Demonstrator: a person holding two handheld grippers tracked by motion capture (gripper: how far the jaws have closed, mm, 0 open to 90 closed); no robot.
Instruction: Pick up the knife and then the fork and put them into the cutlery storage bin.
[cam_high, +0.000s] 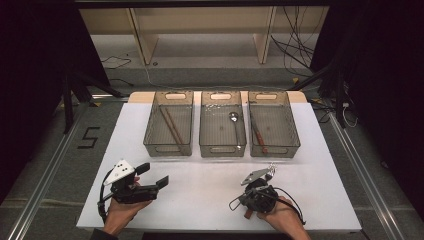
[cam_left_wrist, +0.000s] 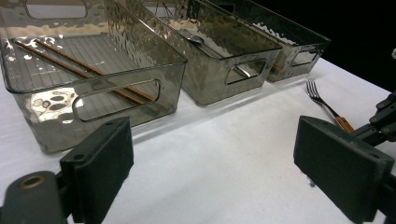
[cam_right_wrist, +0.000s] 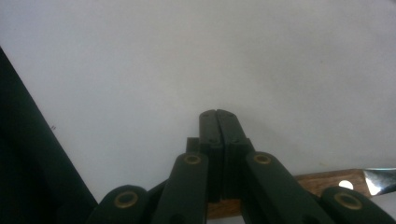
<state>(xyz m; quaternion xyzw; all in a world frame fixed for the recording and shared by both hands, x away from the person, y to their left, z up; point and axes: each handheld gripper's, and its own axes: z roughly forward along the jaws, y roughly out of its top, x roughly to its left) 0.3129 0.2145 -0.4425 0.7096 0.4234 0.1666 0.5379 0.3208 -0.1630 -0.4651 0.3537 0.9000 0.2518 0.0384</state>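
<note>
While wooden-handled fork (cam_right_wrist: 327, 181) lies flat, right hand-held gripper (cam_right_wrist: 218, 116) clamps handle.

We note one legible marking: a black numeral "5" (cam_high: 88, 137) on the grey floor (cam_high: 45, 150), left of the table (cam_high: 200, 190) (nothing else is readable).
</note>
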